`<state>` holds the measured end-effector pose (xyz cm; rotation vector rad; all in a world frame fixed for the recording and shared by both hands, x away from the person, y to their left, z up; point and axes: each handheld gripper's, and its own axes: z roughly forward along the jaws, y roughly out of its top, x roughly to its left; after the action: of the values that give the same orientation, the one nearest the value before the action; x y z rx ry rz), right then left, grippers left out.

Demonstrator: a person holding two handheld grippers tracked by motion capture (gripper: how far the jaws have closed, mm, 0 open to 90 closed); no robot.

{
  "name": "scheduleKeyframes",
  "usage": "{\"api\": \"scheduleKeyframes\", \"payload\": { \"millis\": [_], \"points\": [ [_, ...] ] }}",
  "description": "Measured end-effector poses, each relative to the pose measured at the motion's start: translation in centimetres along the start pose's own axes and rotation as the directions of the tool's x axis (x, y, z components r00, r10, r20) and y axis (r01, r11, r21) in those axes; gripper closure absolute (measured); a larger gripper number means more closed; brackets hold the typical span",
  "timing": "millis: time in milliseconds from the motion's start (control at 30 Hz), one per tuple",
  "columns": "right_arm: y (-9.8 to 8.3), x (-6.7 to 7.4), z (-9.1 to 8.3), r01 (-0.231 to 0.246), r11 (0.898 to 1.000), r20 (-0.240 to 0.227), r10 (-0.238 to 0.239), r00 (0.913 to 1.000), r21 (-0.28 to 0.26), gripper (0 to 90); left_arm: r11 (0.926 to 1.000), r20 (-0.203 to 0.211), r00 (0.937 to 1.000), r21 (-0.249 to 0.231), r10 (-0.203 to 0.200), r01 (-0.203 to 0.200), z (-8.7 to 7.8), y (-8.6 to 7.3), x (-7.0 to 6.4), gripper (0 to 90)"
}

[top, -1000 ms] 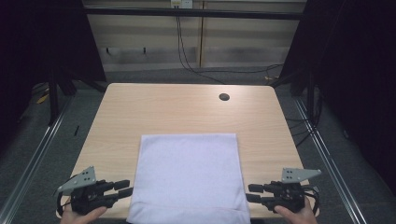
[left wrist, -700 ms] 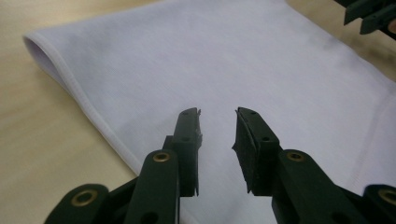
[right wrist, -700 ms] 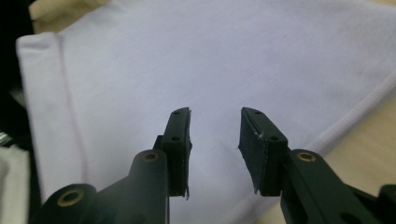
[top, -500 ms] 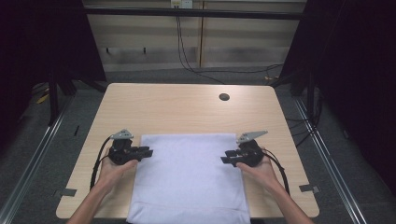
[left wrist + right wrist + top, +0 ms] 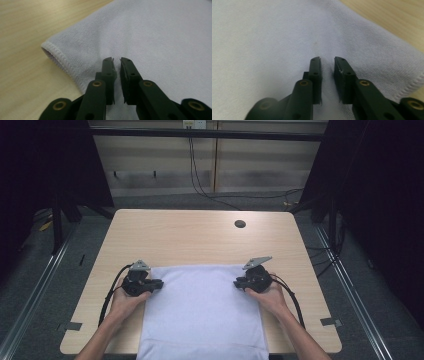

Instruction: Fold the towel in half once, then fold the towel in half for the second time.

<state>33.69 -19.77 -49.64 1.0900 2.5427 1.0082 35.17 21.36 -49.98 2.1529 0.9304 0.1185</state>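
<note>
White towel (image 5: 202, 310) lies pinched near its far corners by left gripper (image 5: 116, 62) and right gripper (image 5: 327, 61), jaws just narrowed onto cloth

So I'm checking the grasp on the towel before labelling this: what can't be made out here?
- Whether the left gripper has pinched the towel: left gripper view, jaws hide the contact.
- The same for the right gripper: right gripper view.
- Towel's near edge: high view, cut off at the bottom.
- Dark round mark on the table: too small.
</note>
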Motion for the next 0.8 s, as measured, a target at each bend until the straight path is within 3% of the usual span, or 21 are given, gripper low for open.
{"api": "scheduleKeyframes", "payload": {
  "millis": [300,400,500,567,667,767,800],
  "points": [
    [-1.5,0.8,-1.4,-0.011,1.0,-0.045,0.012,0.9989,0.016,80.9,0.9988,0.027,0.9987,0.024,0.043,-0.044,-0.9,-1.2,-2.1,84.5],
    [-2.0,1.1,-1.9,-0.025,0.999,-0.078,0.027,0.9966,0.028,79.8,0.9994,0.054,0.9983,0.027,0.022,-0.023,-1.4,-1.8,-2.5,83.6],
    [-2.5,2.1,-2.7,-0.01,0.998,-0.1,0.016,0.9948,0.062,75.1,0.9986,0.083,0.9959,0.037,0.035,-0.038,-1.8,-2.3,-2.9,82.1],
    [-2.8,2.4,-3.2,0.004,0.998,-0.12,0.003,0.9927,0.059,70.0,0.9974,0.072,0.9953,0.028,0.064,-0.066,-2.3,-2.4,-3.1,78.2],
    [-2.5,1.0,-4.4,-0.04,0.999,-0.095,0.038,0.9948,-0.013,67.2,0.9995,0.066,0.9973,-0.006,0.033,-0.032,-3.1,-1.9,-2.4,72.0],
    [-1.9,-1.7,-5.5,-0.087,0.993,-0.023,0.085,0.9961,-0.079,66.0,0.9987,0.035,0.9993,-0.048,-0.016,0.018,-3.8,-1.3,-0.6,69.7],
    [-1.8,-2.9,-5.7,-0.12,0.988,-0.008,0.12,0.9928,-0.094,64.6,0.998,0.011,0.9997,-0.058,-0.023,0.024,-3.9,-1.2,-0.2,68.4]
  ]
}}
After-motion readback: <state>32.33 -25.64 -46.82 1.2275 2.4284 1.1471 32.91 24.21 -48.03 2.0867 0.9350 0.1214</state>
